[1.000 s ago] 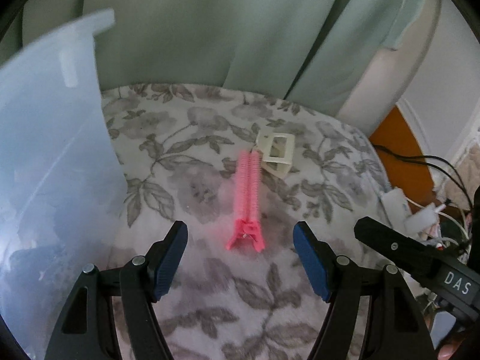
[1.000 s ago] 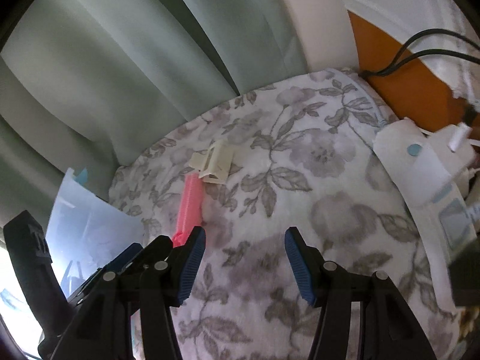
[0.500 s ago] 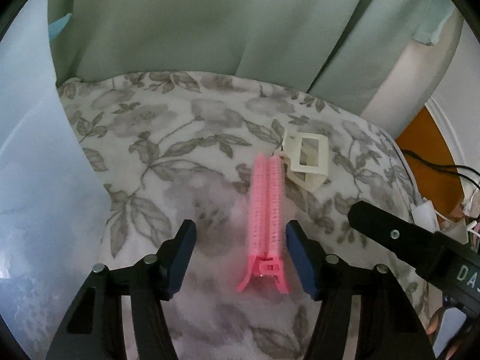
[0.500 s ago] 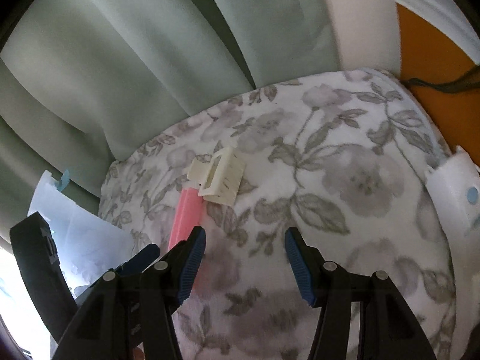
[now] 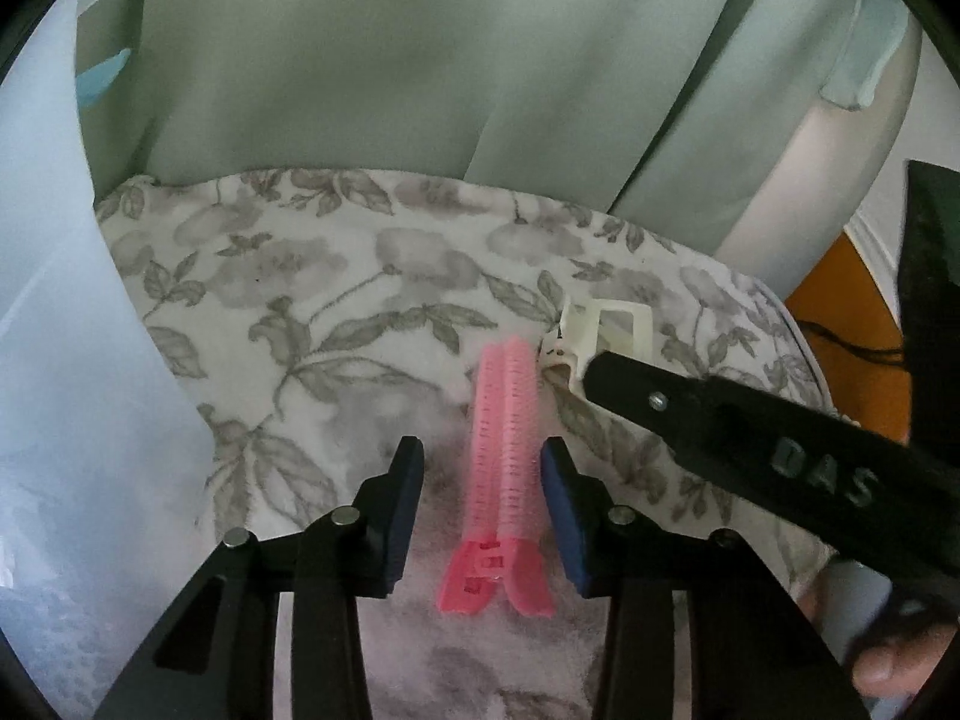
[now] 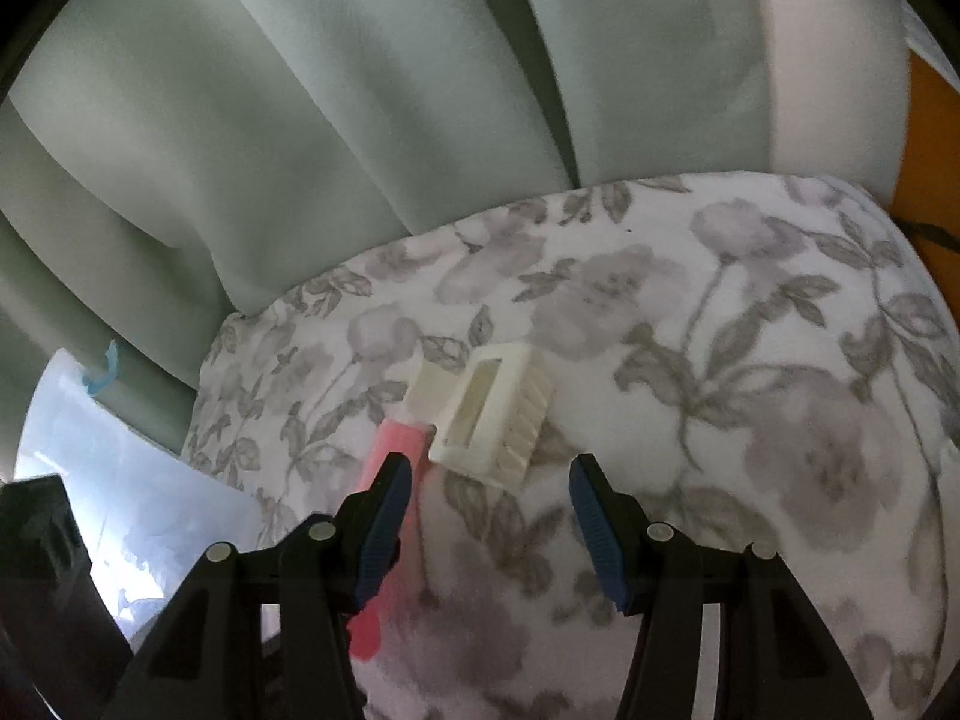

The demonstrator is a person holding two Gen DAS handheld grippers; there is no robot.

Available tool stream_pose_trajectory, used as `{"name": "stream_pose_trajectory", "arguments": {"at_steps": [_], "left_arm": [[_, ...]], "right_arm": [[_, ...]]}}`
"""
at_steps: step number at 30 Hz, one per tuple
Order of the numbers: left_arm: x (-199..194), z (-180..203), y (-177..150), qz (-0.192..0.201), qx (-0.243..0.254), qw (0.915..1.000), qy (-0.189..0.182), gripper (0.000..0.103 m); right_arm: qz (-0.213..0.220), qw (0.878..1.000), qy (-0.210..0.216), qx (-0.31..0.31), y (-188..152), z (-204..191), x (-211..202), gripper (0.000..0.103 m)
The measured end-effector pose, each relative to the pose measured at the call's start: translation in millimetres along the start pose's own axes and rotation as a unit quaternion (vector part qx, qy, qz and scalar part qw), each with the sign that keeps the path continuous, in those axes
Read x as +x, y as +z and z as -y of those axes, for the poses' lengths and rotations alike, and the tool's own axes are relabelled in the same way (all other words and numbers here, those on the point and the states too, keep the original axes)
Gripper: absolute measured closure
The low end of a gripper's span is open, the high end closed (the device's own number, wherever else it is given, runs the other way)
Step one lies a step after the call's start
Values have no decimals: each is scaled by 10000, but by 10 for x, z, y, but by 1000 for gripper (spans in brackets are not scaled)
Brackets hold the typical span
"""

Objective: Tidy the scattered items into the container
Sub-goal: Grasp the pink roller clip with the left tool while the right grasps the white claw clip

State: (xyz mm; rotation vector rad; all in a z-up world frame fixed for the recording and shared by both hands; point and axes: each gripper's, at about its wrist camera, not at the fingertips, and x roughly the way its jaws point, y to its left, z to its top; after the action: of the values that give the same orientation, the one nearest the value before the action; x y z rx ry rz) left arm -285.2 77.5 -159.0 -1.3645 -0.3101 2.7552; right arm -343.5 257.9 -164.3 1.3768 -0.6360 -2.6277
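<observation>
Both tongs sit low over the floral cloth (image 5: 336,276). Left tongs (image 5: 480,504) are spread with the pink clip (image 5: 504,456) lying lengthwise between the pads, the right pad just about touching it and the left pad a gap away, so nothing is pinched yet. Right tongs (image 6: 489,516) are spread wide too, hovering just short of the white clip (image 6: 492,414), holding nothing.

Both clips are out on the cloth, their ends touching each other. The bin (image 5: 66,360) stands off to the left, well apart from them (translucent wall, contents too blurry to tell).

Best guess at the step: the left one is closing on the pink clip. To do it well it should center a bit, since the clip sits nearer the right pad and a lopsided squeeze could shove it sideways into the white one. Pinching the ribbed body rather than the flared hinge end looks safer, and the soft cloth means pushing down could bury the pads.

Compared with a second ago, the left tongs have come forward so the pink clip went from lying ahead of the tips to sitting between them, and the pads have narrowed a lot. The right tongs have closed in on the white clip, same wide spread.
</observation>
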Motion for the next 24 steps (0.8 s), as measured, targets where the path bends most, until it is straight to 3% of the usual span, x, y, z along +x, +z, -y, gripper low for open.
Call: {"name": "stream_pose_trajectory", "arguments": {"at_steps": [6, 17, 24], "left_arm": [[63, -12, -15, -75, -113, 9998, -164, 58], [92, 68, -45, -19, -38, 9999, -97, 58], [147, 76, -16, -101, 241, 9992, -301, 64]], "right_arm": [[-13, 9999, -74, -145, 61, -46, 144, 44], [82, 9989, -222, -409, 145, -104, 260, 44], [114, 9991, -227, -338, 124, -73, 225, 54]]}}
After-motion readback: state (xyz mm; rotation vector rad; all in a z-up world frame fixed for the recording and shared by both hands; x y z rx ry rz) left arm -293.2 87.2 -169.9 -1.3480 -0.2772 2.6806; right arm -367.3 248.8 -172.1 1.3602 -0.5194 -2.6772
